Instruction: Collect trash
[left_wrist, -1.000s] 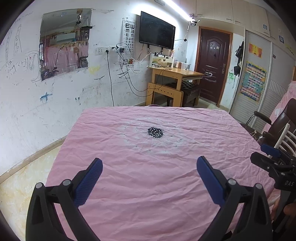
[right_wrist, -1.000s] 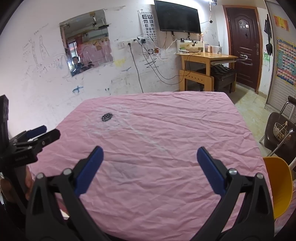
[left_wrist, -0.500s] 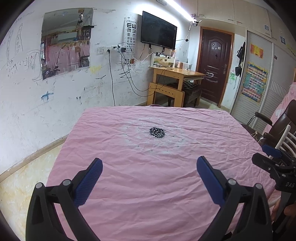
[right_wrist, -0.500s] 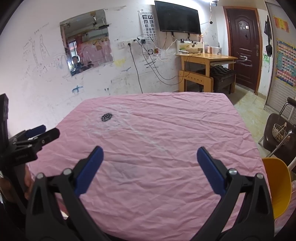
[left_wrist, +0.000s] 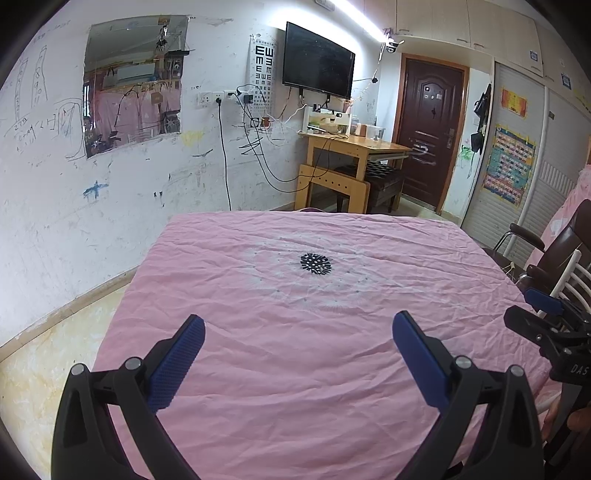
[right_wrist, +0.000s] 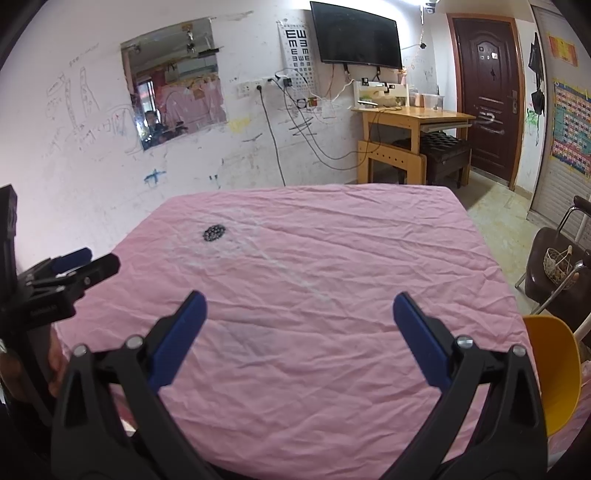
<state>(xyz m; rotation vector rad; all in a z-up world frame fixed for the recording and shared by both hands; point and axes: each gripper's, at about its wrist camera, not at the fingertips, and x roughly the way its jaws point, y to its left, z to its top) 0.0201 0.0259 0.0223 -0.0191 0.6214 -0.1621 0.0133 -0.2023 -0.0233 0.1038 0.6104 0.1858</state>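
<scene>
Above the near edge of the pink-covered surface (left_wrist: 295, 369): left gripper (left_wrist: 298, 354), fingers spread wide, holding nothing. Right of it: right gripper (right_wrist: 299, 325), fingers equally wide and empty. Beyond both, on the cloth: a small black dotted patch (left_wrist: 315, 263); whether trash or print, unclear.

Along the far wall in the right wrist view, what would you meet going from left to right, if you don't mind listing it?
Mirror → eye chart → television → wooden desk → dark door → colourful poster.
</scene>
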